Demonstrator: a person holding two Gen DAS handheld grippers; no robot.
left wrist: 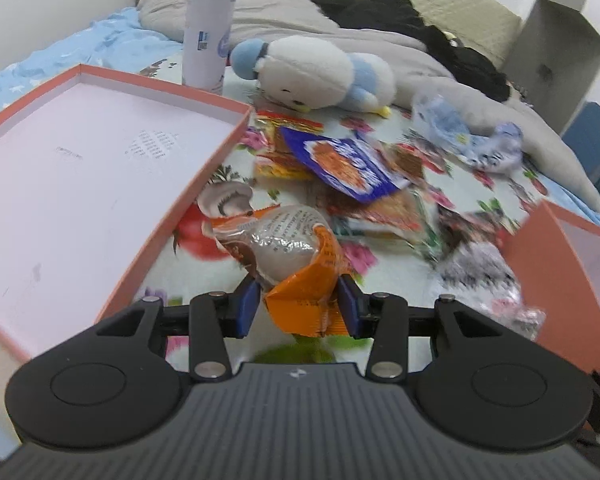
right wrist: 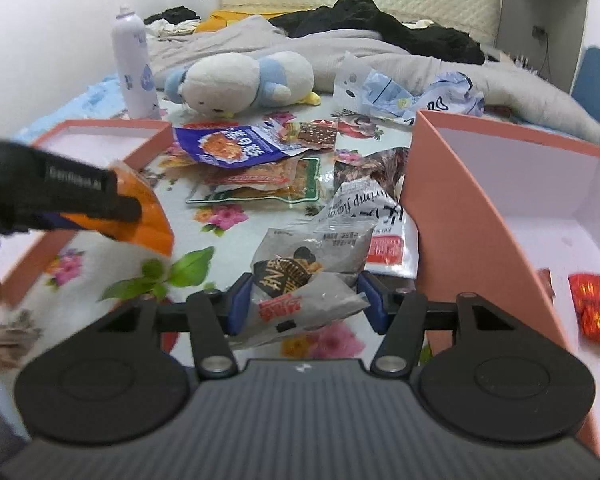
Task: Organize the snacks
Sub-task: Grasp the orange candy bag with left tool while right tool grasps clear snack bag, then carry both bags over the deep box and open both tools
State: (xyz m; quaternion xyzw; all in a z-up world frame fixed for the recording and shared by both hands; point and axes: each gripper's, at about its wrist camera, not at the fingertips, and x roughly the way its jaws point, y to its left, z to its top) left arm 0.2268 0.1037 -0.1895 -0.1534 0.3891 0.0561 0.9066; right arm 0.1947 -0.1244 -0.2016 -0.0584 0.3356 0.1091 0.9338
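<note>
My left gripper point(left wrist: 298, 304) is shut on an orange snack packet point(left wrist: 296, 256) and holds it above the flowered cloth, just right of an empty pink box lid point(left wrist: 72, 184). In the right wrist view the left gripper point(right wrist: 128, 204) shows at the left with the orange packet point(right wrist: 148, 216). My right gripper point(right wrist: 306, 300) is shut on a grey snack packet point(right wrist: 304, 280), just left of a pink box point(right wrist: 452, 200) that holds red snacks point(right wrist: 594, 308). A pile of loose snack packets point(right wrist: 256, 168) lies on the cloth ahead.
A plush toy point(right wrist: 236, 80) and a white spray bottle point(right wrist: 134, 64) stand behind the snacks. Crumpled blue-white wrappers point(right wrist: 412, 96) lie at the back right. Grey bedding and black clothes point(right wrist: 380, 24) fill the bed behind.
</note>
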